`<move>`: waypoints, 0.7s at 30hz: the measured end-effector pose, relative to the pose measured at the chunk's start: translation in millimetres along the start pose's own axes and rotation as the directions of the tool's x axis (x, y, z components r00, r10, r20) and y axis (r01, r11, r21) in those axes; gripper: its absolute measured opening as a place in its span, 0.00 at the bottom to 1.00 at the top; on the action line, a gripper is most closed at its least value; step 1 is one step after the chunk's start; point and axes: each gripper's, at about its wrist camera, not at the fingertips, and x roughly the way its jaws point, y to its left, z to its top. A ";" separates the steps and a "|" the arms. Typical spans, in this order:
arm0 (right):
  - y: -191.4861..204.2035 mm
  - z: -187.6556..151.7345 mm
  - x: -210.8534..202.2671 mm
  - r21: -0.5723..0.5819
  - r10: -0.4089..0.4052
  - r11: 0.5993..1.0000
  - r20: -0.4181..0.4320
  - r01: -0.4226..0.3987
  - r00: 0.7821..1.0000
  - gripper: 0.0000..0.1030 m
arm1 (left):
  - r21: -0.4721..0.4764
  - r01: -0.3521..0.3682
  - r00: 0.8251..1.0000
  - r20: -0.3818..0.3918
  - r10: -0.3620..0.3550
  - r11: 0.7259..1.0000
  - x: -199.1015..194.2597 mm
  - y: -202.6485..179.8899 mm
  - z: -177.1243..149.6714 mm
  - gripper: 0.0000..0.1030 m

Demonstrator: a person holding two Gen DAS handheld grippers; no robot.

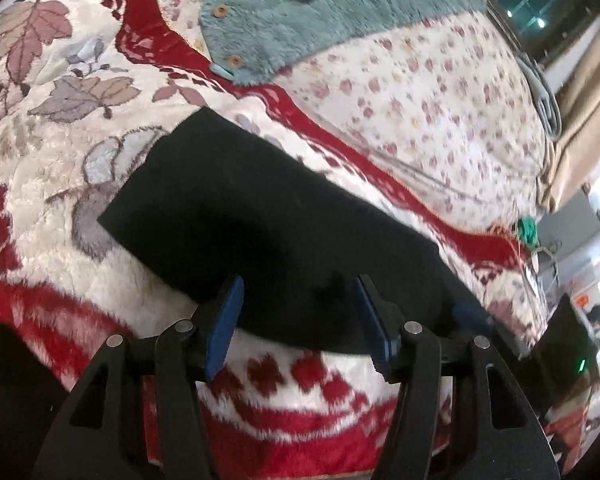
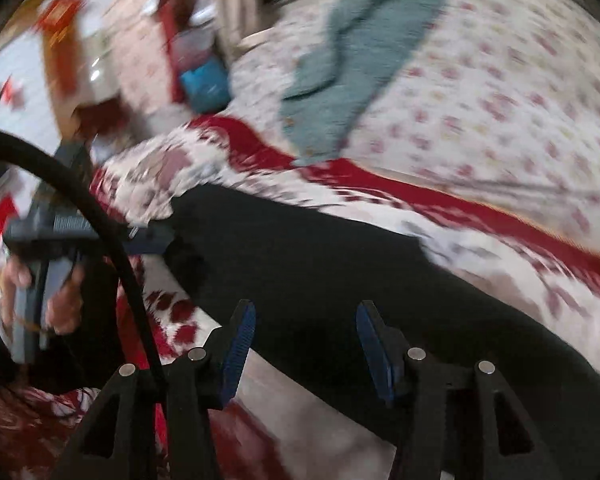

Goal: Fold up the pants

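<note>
Black pants [image 1: 260,208] lie folded into a long flat strip on a red-and-white plush blanket [image 1: 60,140]. My left gripper [image 1: 299,280] is open, its blue pads [image 1: 224,332] standing apart over the near edge of the pants with nothing pinched. In the blurred right wrist view the pants [image 2: 320,248] run from left to lower right. My right gripper [image 2: 305,306] is open just above the cloth and grips nothing. A hand [image 2: 60,304] holds the left gripper [image 2: 160,238] at the left end of the pants.
A teal fleece garment [image 1: 320,12] with wooden buttons lies farther back on a floral sheet [image 1: 440,100]. A beige curtain [image 1: 580,120] hangs at the right edge of the bed. A black cable [image 2: 100,220] arcs across the left of the right wrist view.
</note>
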 end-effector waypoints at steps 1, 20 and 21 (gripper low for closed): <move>7.5 0.7 7.5 -0.027 -0.005 1.000 -0.007 0.005 1.000 0.49 | -0.016 0.010 1.000 0.001 -0.010 1.000 1.8 2.1 2.7 0.55; -13.1 21.1 34.7 0.113 0.126 0.985 0.036 -0.130 0.991 0.06 | -0.096 0.085 0.994 0.082 -0.077 0.992 7.8 3.0 45.7 0.13; -10.4 22.1 29.5 0.109 0.134 0.984 0.042 -0.138 0.990 0.06 | -0.062 0.086 0.991 0.107 -0.079 0.994 -4.8 -2.5 45.1 0.13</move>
